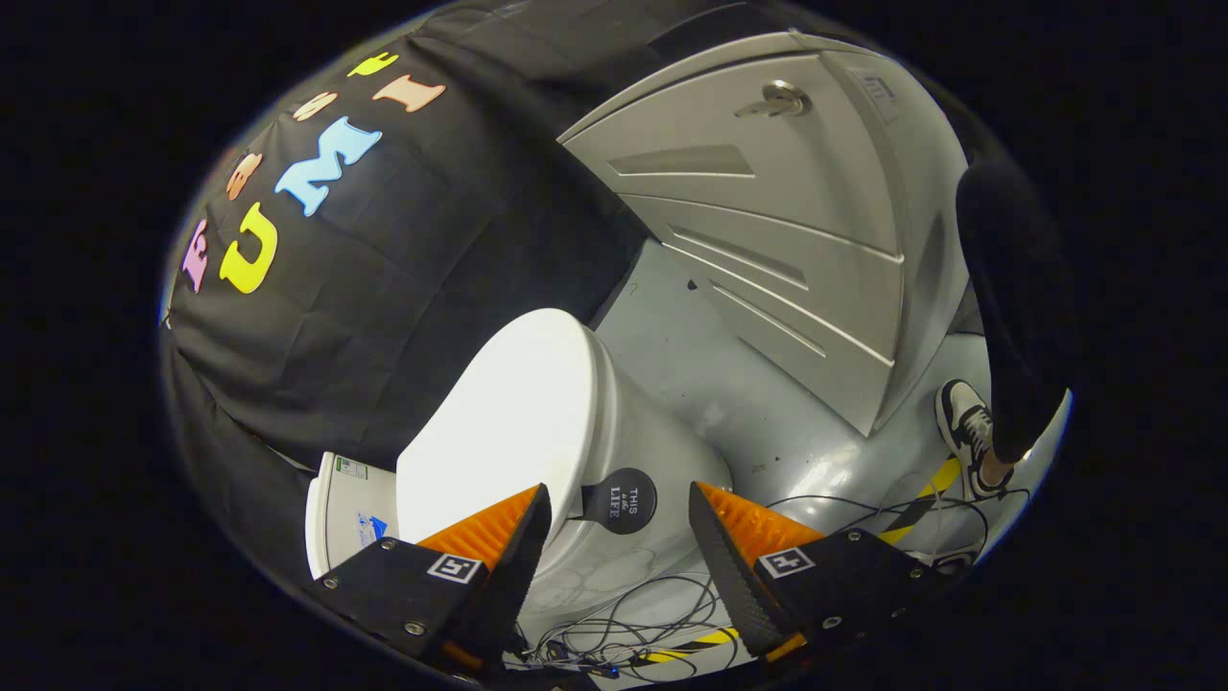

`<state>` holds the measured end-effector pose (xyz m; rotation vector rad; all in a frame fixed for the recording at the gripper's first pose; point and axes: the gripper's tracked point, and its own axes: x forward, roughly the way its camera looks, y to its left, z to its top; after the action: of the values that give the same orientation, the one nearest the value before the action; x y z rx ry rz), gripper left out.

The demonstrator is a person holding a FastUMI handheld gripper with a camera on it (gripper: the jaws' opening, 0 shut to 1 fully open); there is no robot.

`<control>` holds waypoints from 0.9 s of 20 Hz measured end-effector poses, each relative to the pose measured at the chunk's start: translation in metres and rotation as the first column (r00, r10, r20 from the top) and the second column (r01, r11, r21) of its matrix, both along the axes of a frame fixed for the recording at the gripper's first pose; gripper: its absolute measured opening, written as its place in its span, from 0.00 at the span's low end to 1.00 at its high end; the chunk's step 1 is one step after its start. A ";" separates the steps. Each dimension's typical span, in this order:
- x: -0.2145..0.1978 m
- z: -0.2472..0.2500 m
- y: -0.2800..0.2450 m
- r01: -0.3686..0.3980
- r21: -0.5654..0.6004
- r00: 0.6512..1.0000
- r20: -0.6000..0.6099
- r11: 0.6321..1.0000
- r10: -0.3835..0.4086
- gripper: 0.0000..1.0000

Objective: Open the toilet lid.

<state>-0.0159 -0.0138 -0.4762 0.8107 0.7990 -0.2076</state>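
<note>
Both my fingers (619, 537) stand spread apart, gripping nothing; just ahead, the white toilet lid (504, 422) lies closed, a round dark tab (622, 500) hanging from its front edge.

A round black tab (620, 500) on the front edge of the toilet lid (508, 422) carries pale print that reads "THIS is the LIFE", turned sideways. The tab sits between the spread fingers of the gripper (621, 494), touching neither of them. Each finger bears a small square black-and-white marker (454, 567), a coded pattern rather than words. Two stickers (352, 468) on the white tank (341, 509) behind the lid have print too small to read; one shows a blue arrow. A faint raised mark (878, 91) on the grey cabinet (767, 221) cannot be made out.
</note>
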 end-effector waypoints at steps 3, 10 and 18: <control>-0.001 -0.014 -0.001 0.013 0.018 1.000 -0.015 1.000 -0.013 0.86; 0.017 -0.031 0.003 0.115 0.239 0.990 0.049 0.964 -0.130 0.67; 0.020 -0.031 0.012 0.096 0.257 0.992 0.056 0.962 -0.114 0.31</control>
<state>0.0038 -0.0019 -0.5071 1.0982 0.7257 -0.1718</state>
